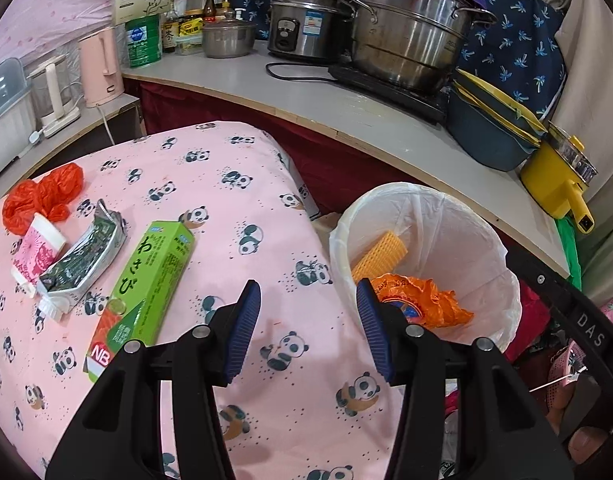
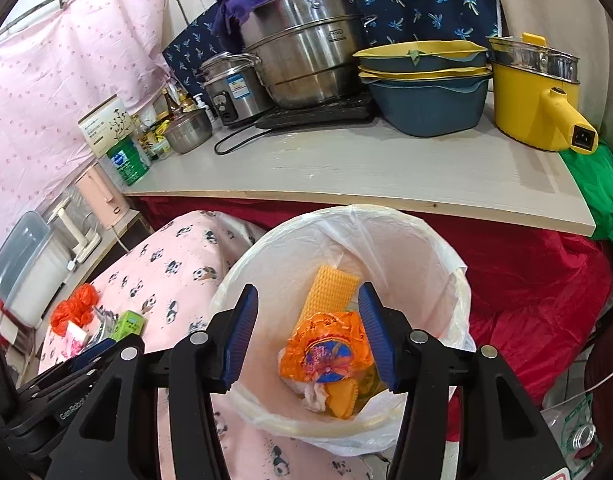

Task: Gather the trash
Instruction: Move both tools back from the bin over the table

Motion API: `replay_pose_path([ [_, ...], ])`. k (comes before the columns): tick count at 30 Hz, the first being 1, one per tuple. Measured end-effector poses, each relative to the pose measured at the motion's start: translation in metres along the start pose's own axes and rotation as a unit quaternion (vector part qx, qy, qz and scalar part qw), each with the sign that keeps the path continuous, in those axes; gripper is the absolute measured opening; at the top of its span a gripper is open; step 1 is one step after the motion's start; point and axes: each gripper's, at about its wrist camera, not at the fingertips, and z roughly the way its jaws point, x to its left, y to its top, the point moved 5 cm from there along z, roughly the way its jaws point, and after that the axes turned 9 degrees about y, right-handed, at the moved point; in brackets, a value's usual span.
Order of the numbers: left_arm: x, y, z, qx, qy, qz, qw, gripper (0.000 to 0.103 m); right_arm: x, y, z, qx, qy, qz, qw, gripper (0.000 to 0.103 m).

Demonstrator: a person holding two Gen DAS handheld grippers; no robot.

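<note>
Left gripper [image 1: 308, 322]: black frame, ribbed blue pads, jaws spread wide, nothing between them. It hung over a soft surface draped in pink cotton cloth [image 1: 234, 184] printed with small pandas.

Right gripper [image 2: 308, 326]: same build, jaws likewise wide apart and empty, poised directly above the trash bin [image 2: 462, 292].

Bin round, lined with a thin translucent white bag folded over the rim. Inside lay a crinkled orange foil wrapper [image 2: 326, 350] with a blue oval label, a yellow waffle-textured sheet [image 2: 330, 292] leaning against the liner, and crumpled white tissue [image 2: 316, 394] beside an orange piece.

Trash on the cloth, left of the bin and well apart from it: a long green cardboard box [image 1: 146, 292] with Japanese lettering, lying flat; just beside it a flattened foil pouch [image 1: 86, 256], silver inside, dark green print; a small pink-and-white tube [image 1: 36, 254] partly under the pouch; farther back a bunched orange-red plastic bag [image 1: 42, 196], glossy and wrinkled.

Beyond, a pale curved counter [image 2: 346, 160] carried a large stacked stainless steamer pot [image 2: 302, 56] under a purple towel, a steel rice cooker [image 2: 232, 88], nested blue-and-yellow basins [image 2: 426, 88], a yellow electric pot [image 2: 534, 96], bottles and a green can [image 1: 143, 42]. A pink kettle [image 1: 100, 68] stood on a lower shelf at left.
</note>
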Motion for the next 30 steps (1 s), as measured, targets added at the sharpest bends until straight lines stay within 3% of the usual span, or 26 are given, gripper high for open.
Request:
replay_pose_path([
  [16,0.085,-0.02,-0.026,-0.003,0.041,-0.057,0.9975,0.049,0.111,-0.042,0.004,0.041,0.076,-0.062,0.994,0.055],
  [27,0.178,-0.032,-0.039,-0.005,0.084,-0.106,0.9908,0.049,0.191,-0.078,0.024,0.078,0.113,-0.108,0.985,0.055],
  [30,0.207,-0.032,-0.039,-0.005,0.097,-0.127,0.9872,0.053,0.212,-0.086,0.03,0.086,0.123,-0.123,0.981,0.056],
])
